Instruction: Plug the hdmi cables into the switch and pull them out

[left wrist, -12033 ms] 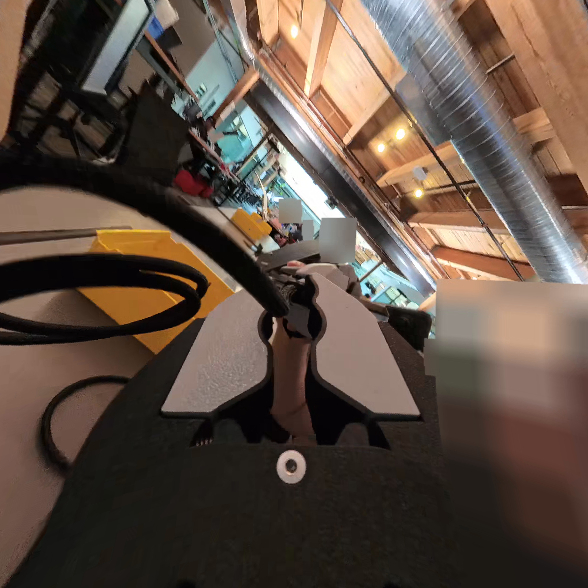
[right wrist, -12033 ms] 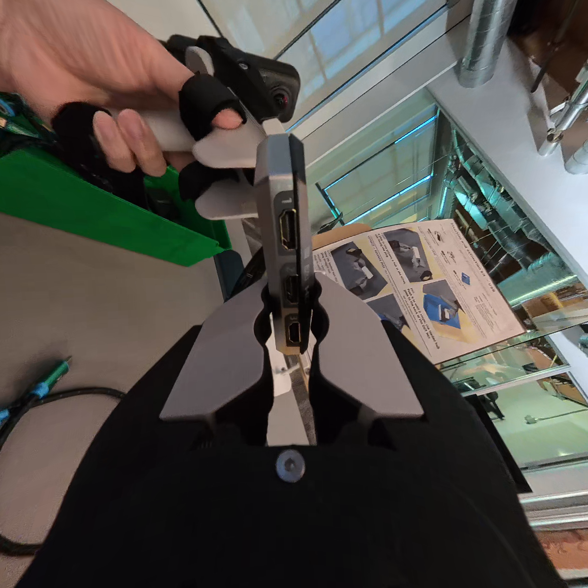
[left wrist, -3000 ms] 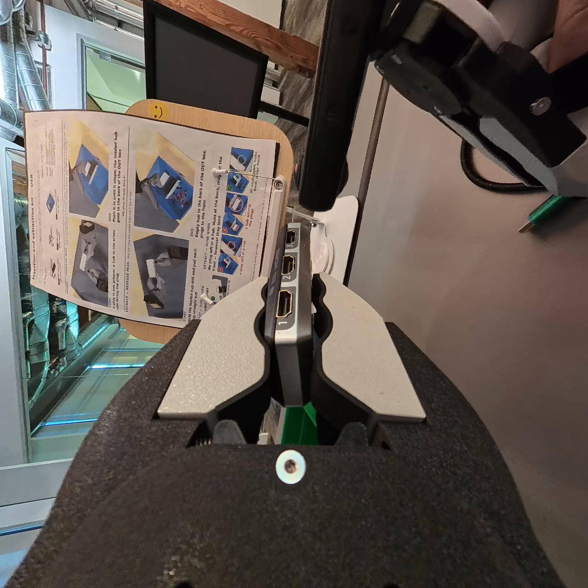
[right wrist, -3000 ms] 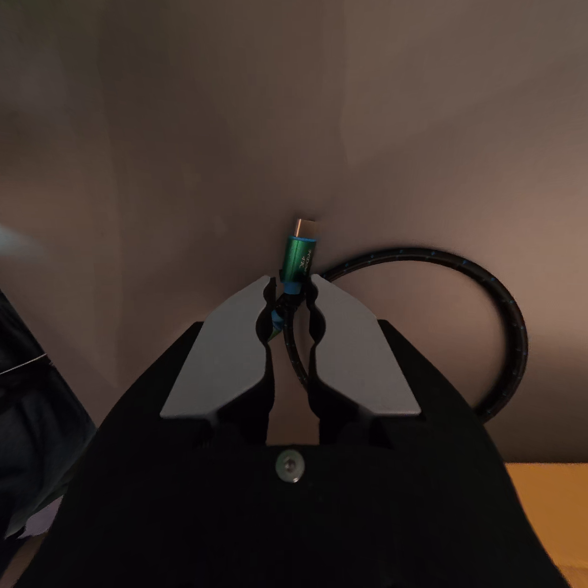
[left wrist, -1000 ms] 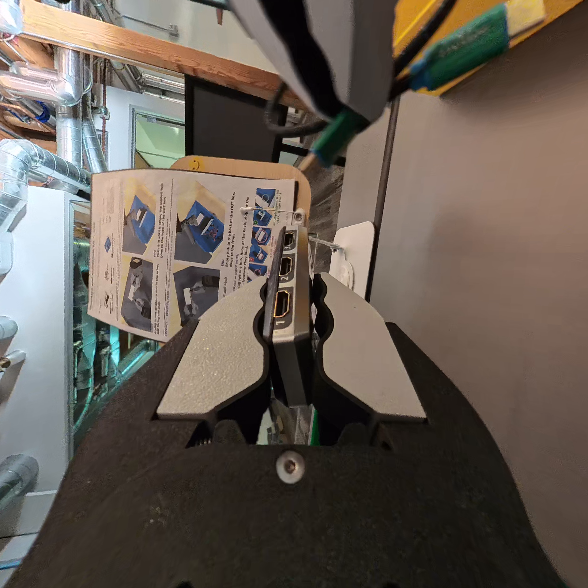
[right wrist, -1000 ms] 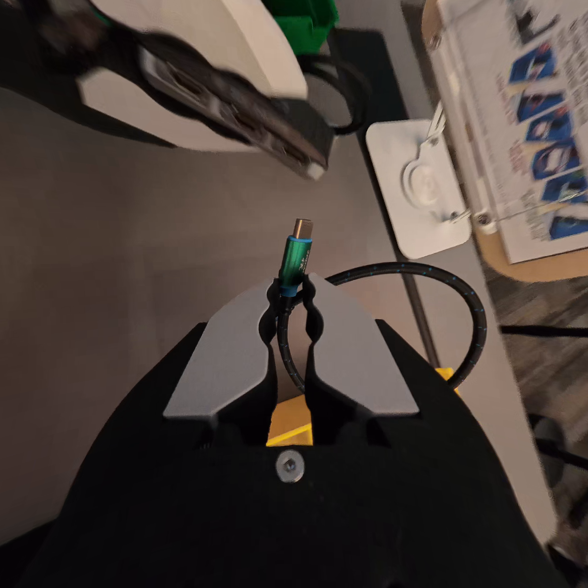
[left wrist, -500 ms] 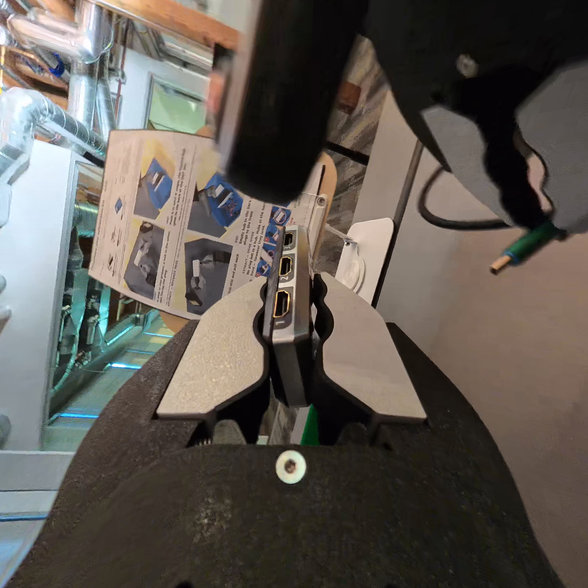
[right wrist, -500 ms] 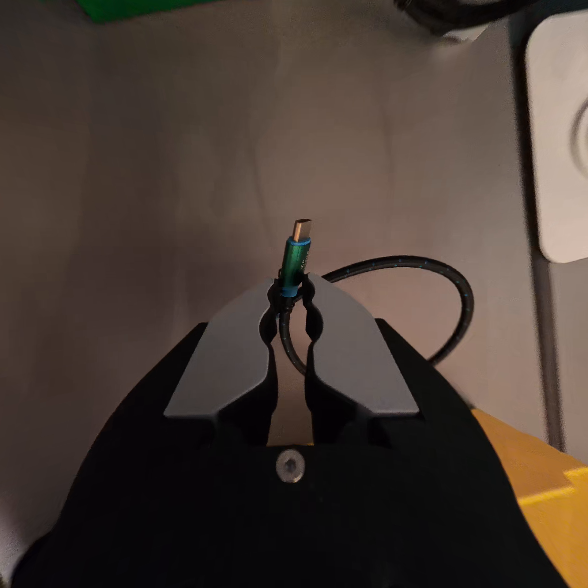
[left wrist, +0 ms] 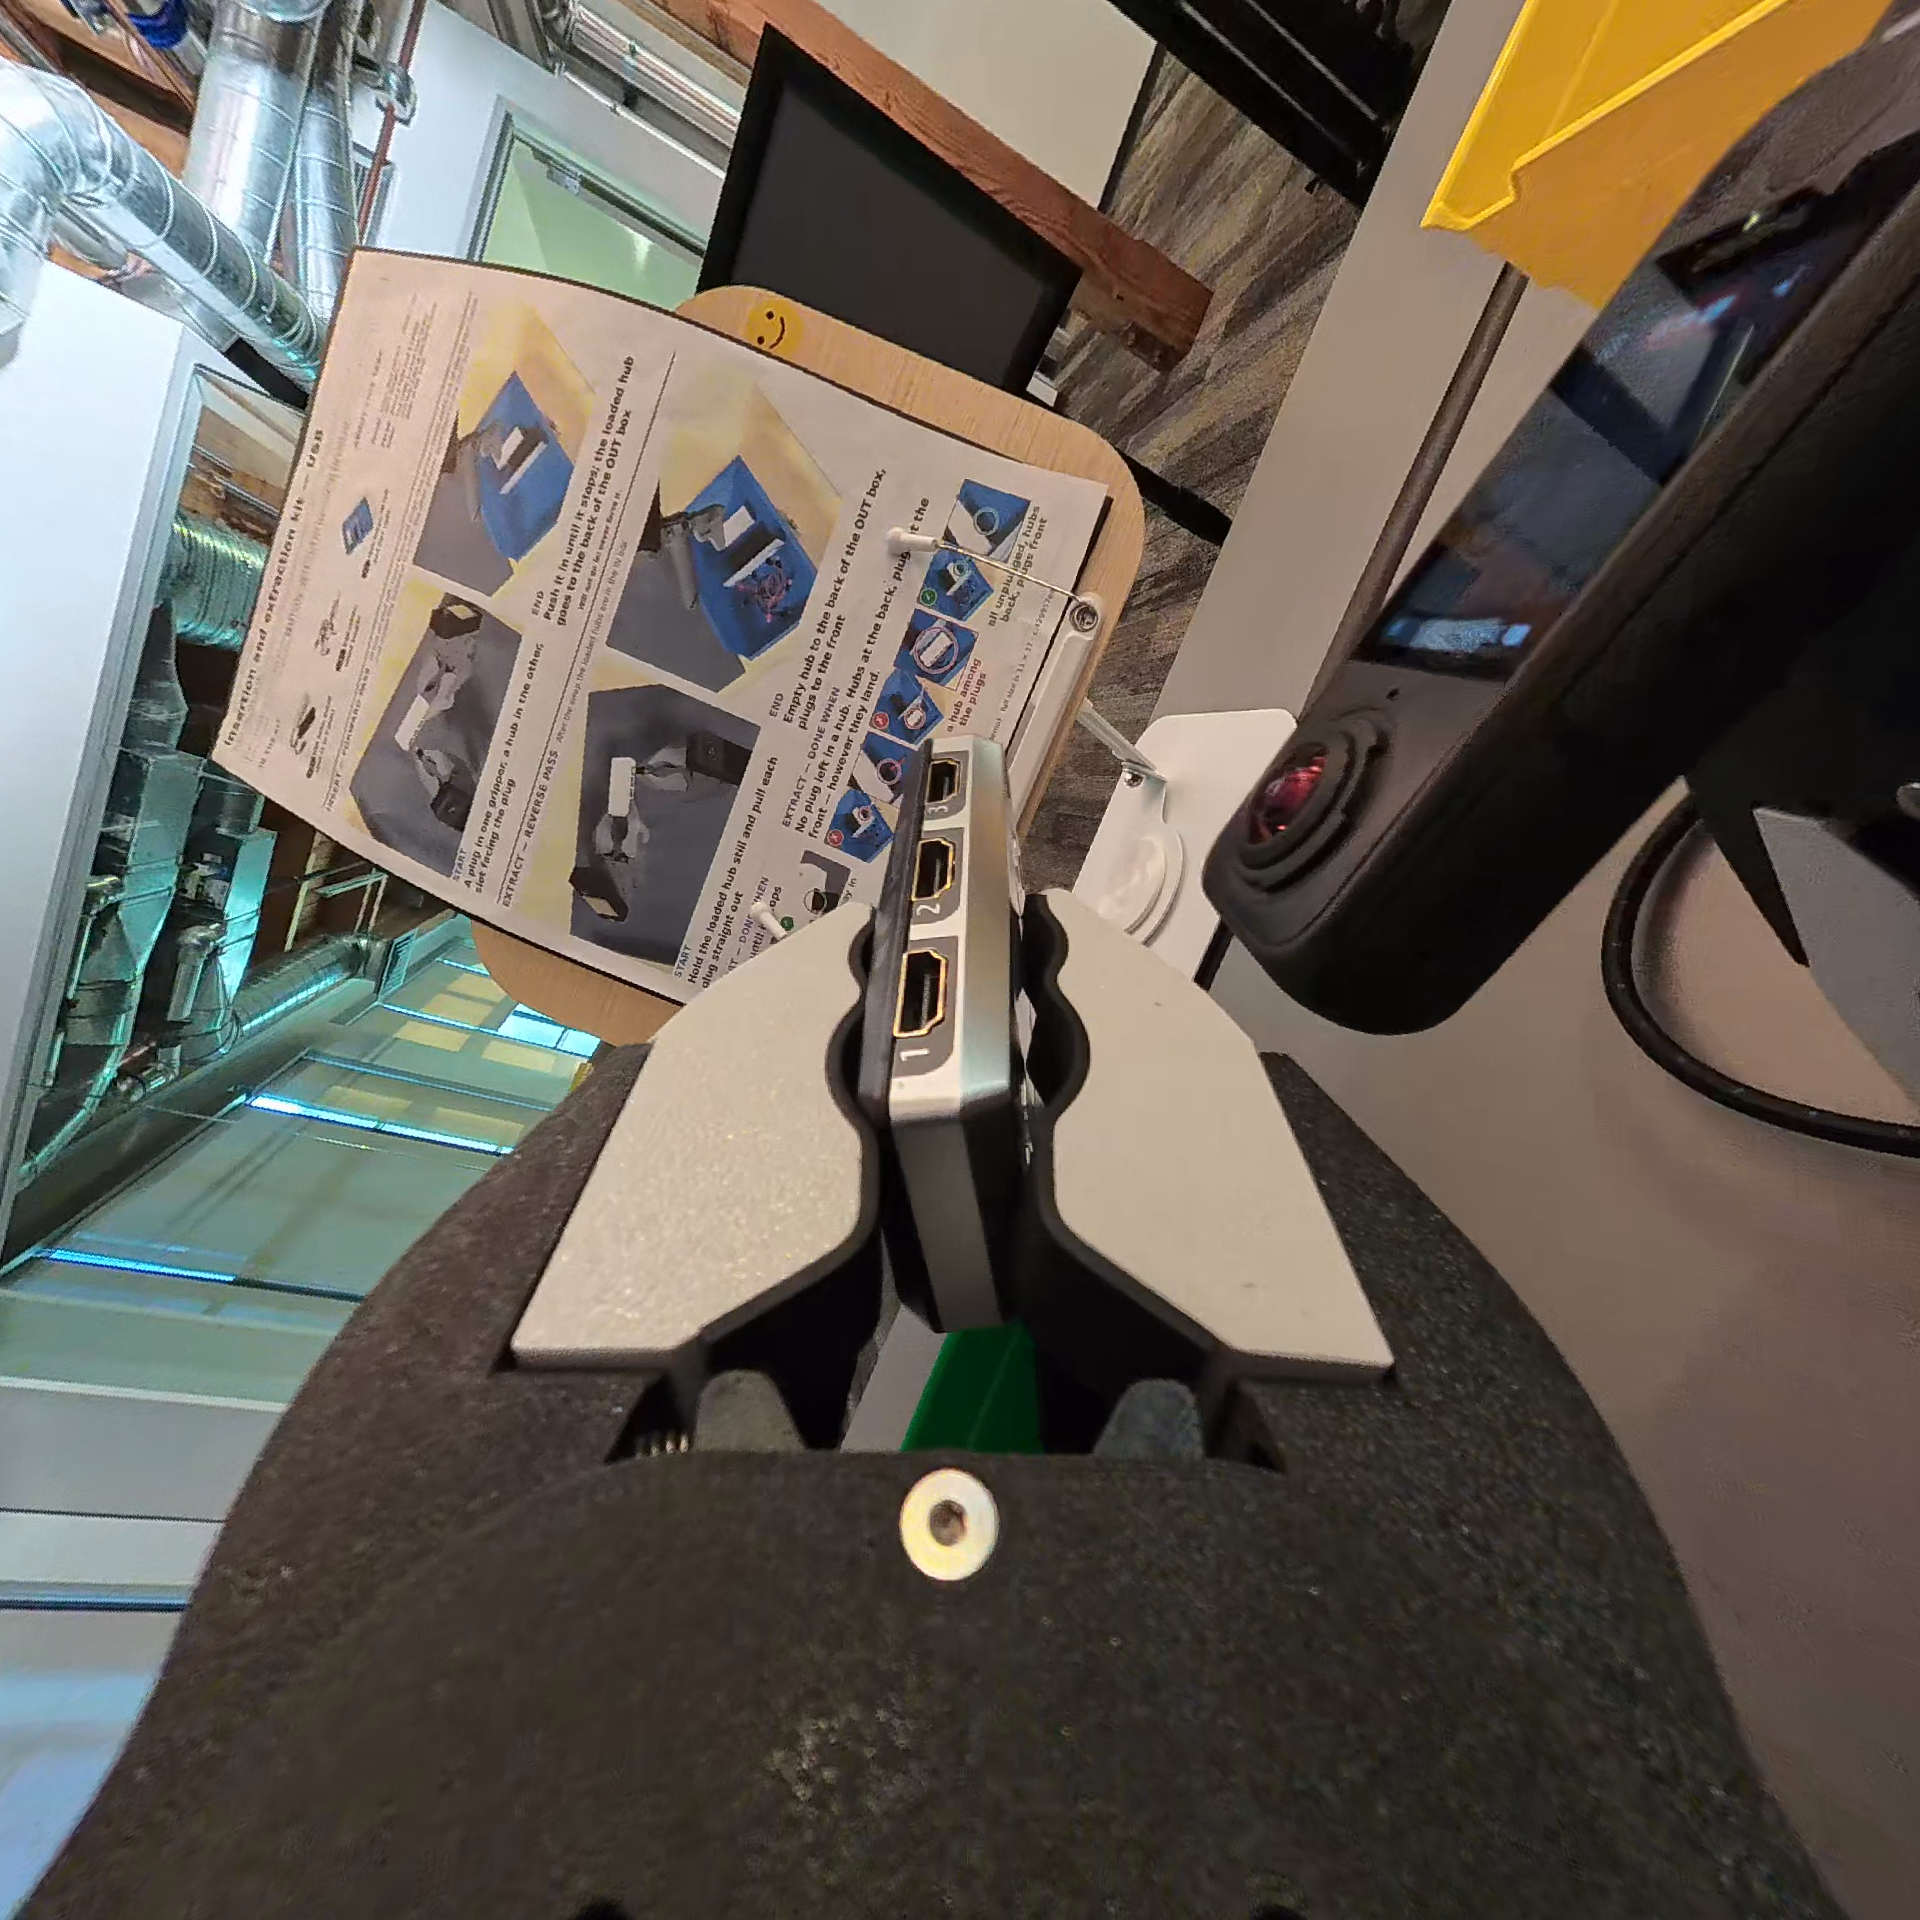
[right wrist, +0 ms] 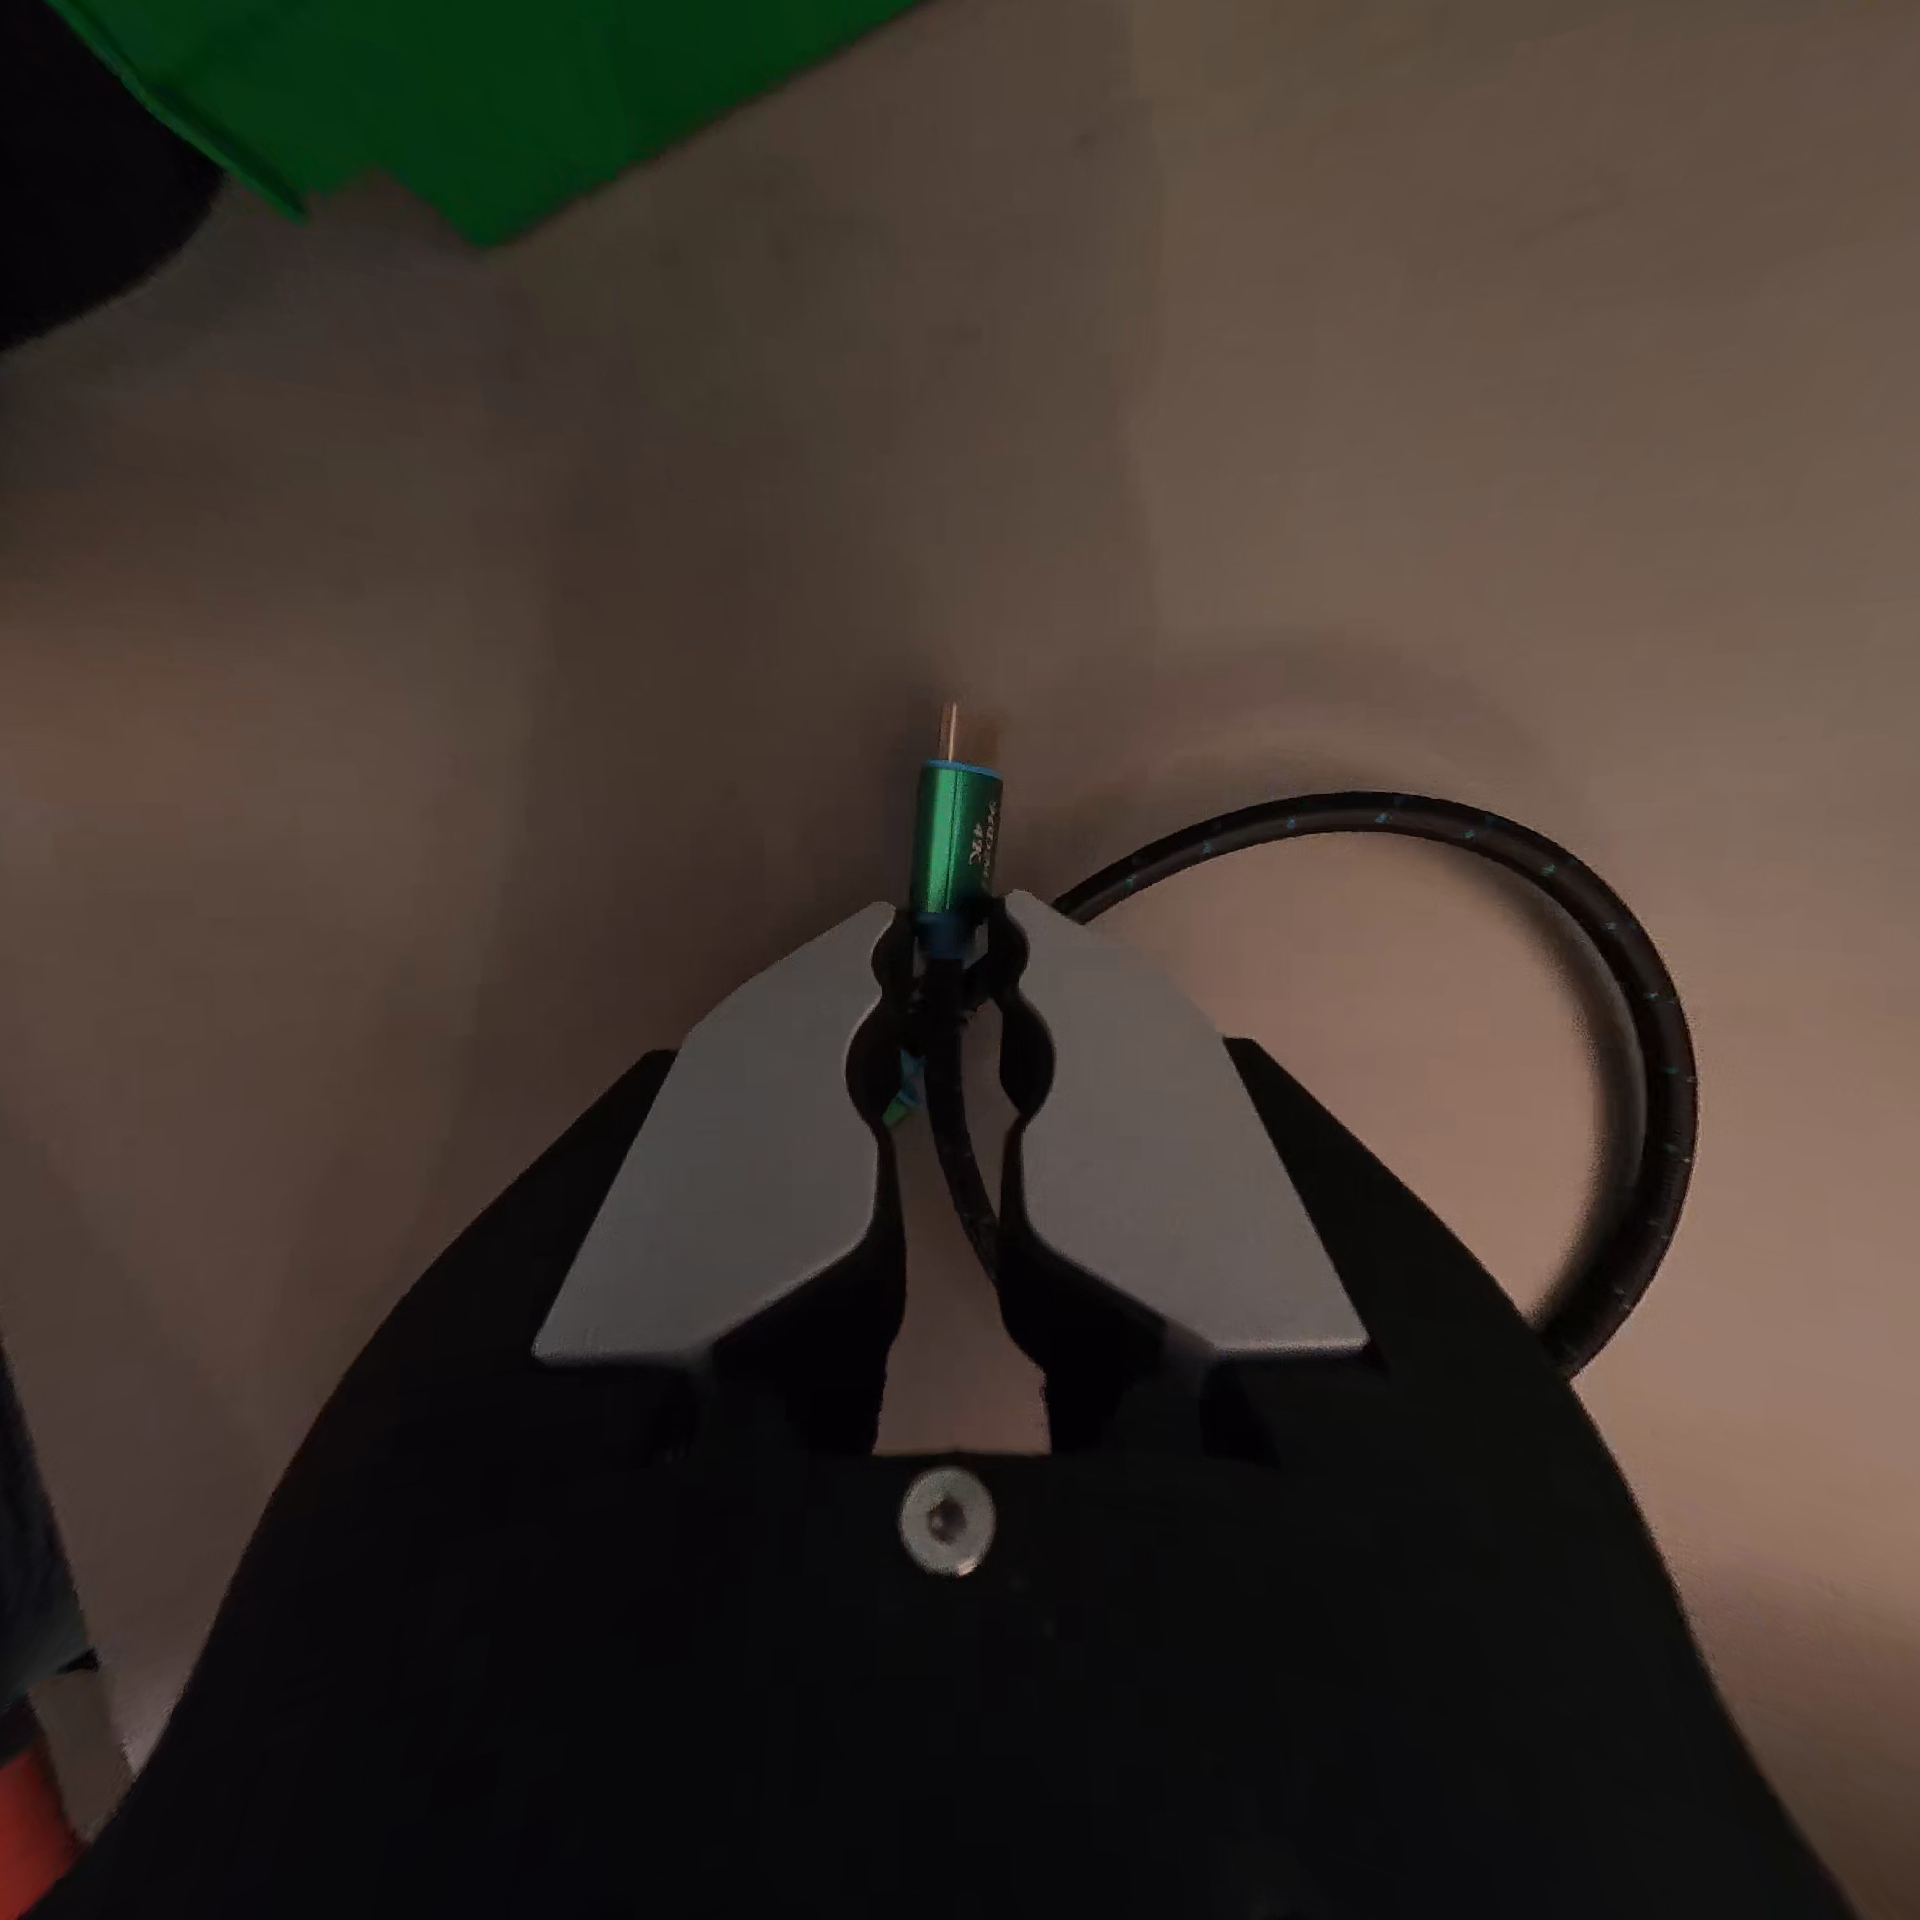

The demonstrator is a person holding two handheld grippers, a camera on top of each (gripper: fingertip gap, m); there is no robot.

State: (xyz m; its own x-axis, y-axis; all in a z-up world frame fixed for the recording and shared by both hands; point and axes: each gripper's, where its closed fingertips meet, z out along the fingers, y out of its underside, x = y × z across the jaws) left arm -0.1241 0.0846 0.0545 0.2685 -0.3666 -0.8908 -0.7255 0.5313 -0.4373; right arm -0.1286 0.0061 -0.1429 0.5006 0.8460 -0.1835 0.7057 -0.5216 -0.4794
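Observation:
My left gripper (left wrist: 951, 935) is shut on the grey HDMI switch (left wrist: 951, 997), held edge-on between the jaws, its three gold-rimmed ports facing me and empty. My right gripper (right wrist: 951, 914) is shut on the HDMI cable just behind its green plug (right wrist: 956, 836), whose metal tip points forward over the grey table (right wrist: 1351, 416). The black braided cable (right wrist: 1621, 997) loops out to the right and back under the gripper. The right gripper's camera (left wrist: 1538, 748) looms at the right of the left wrist view, close to the switch, with the cable (left wrist: 1662, 1039) beneath it.
An instruction sheet on a wooden clipboard (left wrist: 644, 623) stands behind the switch on a white stand (left wrist: 1195, 831). A yellow bin (left wrist: 1621, 135) is at the upper right, a green bin (right wrist: 468, 104) at the top left of the right wrist view. A dark monitor (left wrist: 883, 229) stands behind. The grippers' ends are close to 20 centimetres from one another.
The right gripper with the plug has swung across the left view, so its camera now sits at the right. In the right view the green bin has come into sight and the white stand has left.

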